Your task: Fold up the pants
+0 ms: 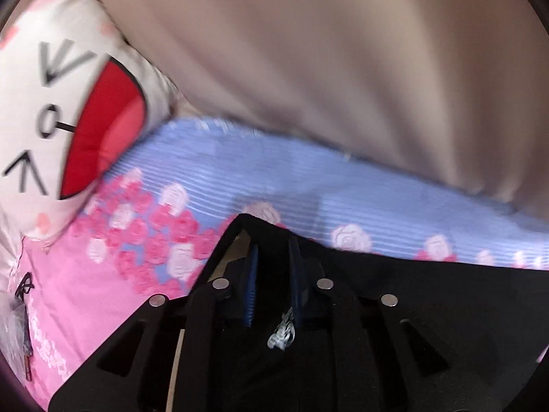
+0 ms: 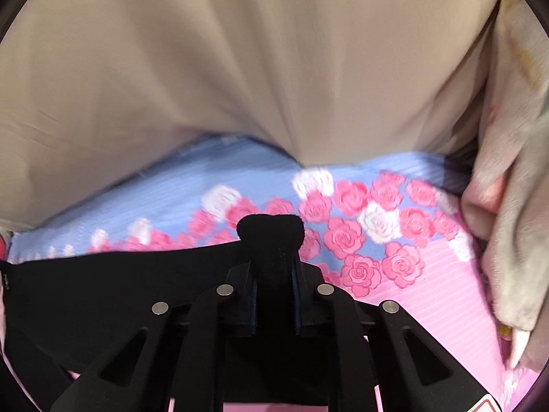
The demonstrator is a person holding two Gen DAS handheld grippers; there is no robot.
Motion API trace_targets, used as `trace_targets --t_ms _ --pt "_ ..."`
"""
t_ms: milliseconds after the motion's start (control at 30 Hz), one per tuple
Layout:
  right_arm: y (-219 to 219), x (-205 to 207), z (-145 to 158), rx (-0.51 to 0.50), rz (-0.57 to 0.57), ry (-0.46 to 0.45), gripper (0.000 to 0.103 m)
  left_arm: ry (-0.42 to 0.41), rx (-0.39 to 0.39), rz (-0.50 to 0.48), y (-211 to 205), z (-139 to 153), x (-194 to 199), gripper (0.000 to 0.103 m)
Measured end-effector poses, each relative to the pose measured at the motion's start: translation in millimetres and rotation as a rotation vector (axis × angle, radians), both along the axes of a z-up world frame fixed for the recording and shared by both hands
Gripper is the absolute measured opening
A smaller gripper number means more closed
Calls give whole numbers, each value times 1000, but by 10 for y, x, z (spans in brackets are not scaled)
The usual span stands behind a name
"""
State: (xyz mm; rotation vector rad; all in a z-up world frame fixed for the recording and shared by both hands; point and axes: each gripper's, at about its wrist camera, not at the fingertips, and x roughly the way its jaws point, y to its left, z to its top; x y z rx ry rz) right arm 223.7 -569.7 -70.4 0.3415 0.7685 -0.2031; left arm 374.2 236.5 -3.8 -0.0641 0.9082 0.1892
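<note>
The black pants (image 1: pixel 429 295) stretch between my two grippers above a flowered bedsheet (image 1: pixel 240 178). My left gripper (image 1: pixel 272 257) is shut on one corner of the pants; a small silver tag hangs between its blue pads (image 1: pixel 252 285). My right gripper (image 2: pixel 272 274) is shut on the other corner of the pants (image 2: pixel 103 285), with a bunch of black cloth poking out past its fingertips. The cloth runs left from the right gripper and right from the left gripper.
A blue and pink rose-patterned sheet (image 2: pixel 377 213) covers the bed. A beige curtain or cloth (image 2: pixel 240 68) hangs behind it. A white cat-face pillow (image 1: pixel 51 120) lies at the left, and a pale plush blanket (image 2: pixel 514 206) at the right.
</note>
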Motion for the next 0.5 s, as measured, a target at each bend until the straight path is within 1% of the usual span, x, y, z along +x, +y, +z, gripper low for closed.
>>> trace_targets --t_ms 67,167,233,300,367,400,467,500 --pt "6 -152 181 -4 8 -45 12 -38 -27 -17 1 218 -219 14" --pt "36 -437 404 -16 17 -95 12 -89 -42 -55 -9 532 -594 14" --pt "113 -567 476 -26 31 -127 12 -118 -67 -74 -21 682 -821 14" --pt "170 -812 597 -45 67 -179 12 -157 -83 -95 -28 827 -1137 14" --pt "263 -1107 680 -65 99 -214 12 -175 -88 -110 -12 896 -1422 14" --pt "285 -1216 691 -73 107 -224 12 -179 -91 -122 0 918 -1640 14" --pt "330 -1510 665 -88 123 -243 13 -176 -93 -129 46 891 -1933 14" --pt "342 -1662 606 -100 120 -238 13 -162 -90 -131 95 822 -2109 14"
